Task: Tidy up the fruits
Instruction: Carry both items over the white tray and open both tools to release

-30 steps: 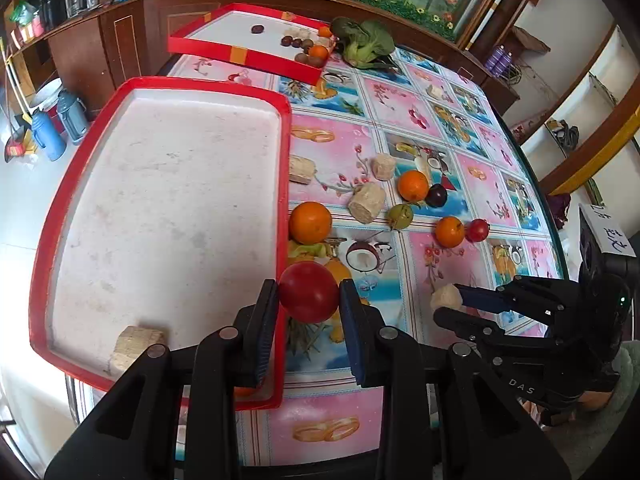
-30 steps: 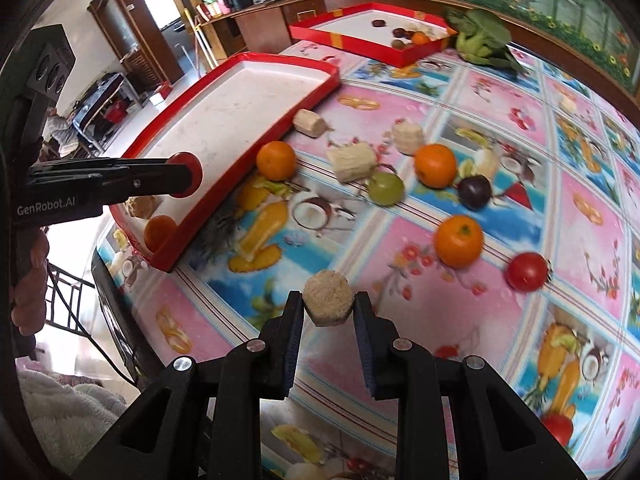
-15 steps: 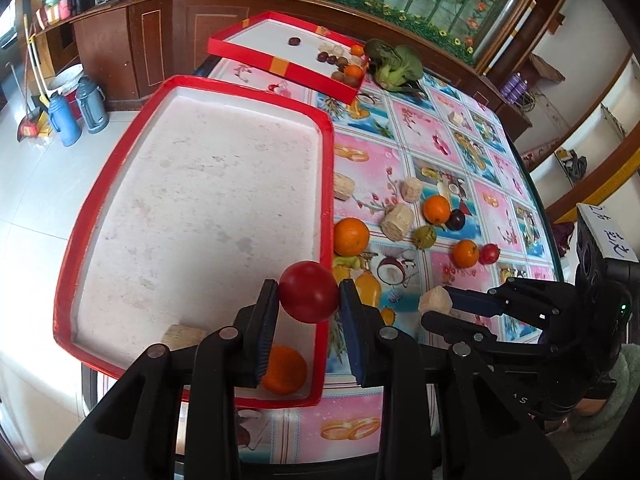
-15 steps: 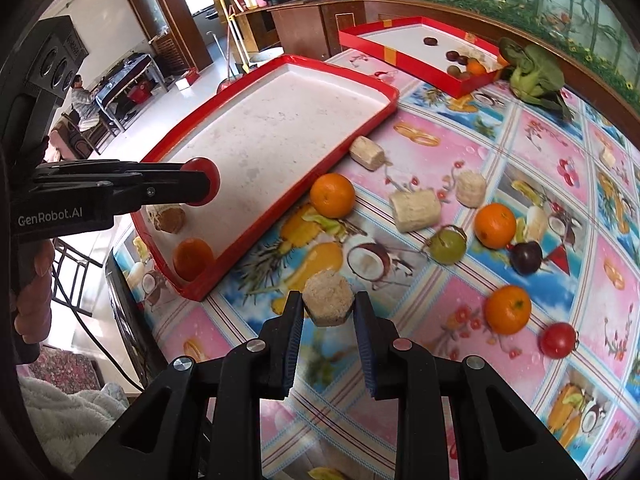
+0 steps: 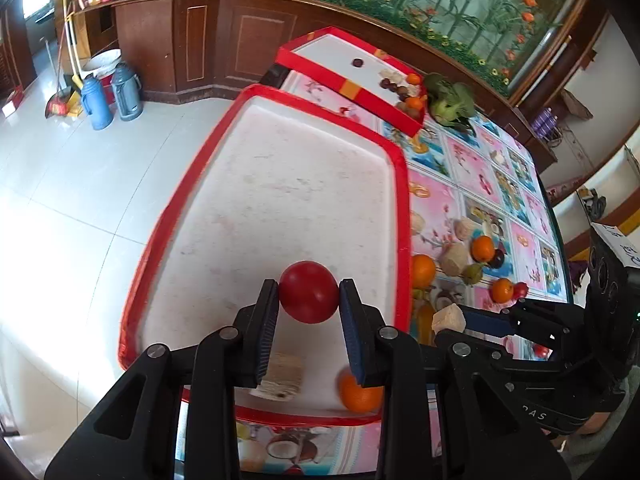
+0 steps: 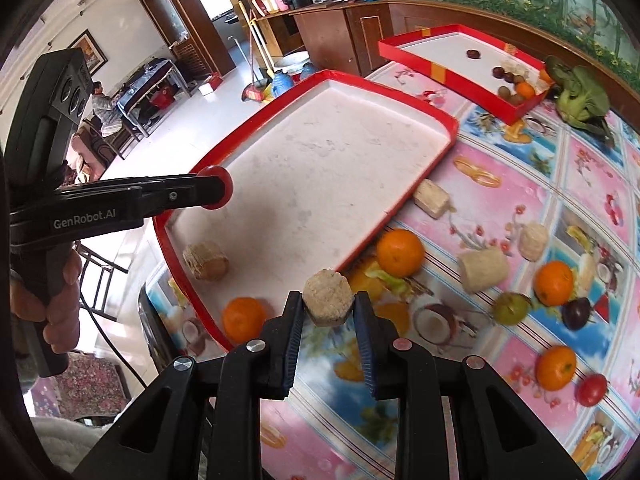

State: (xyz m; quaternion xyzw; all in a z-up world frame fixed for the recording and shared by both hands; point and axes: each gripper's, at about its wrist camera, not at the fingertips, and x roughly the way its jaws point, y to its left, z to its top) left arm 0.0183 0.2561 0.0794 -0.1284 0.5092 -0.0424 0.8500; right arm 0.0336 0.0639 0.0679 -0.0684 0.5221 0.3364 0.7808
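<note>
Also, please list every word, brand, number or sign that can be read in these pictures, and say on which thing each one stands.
"GenRobot.AI": white print on the side of the left tongs, seen from the right wrist camera.
"DAS": partial white letters on the body of the right tongs, seen from the left wrist camera.
Handwritten marks on the white paper label atop the right tongs: not readable.
The patterned tablecloth shows pictures only, no readable words.

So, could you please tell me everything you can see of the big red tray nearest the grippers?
The big tray is a long rectangle with rounded corners, a low red rim and a scuffed white floor, lying flat at the table's edge. Inside, near its close end, lie a tan cut chunk and an orange; the rest is bare. The left gripper holds a red fruit above it, apart from it.
</note>
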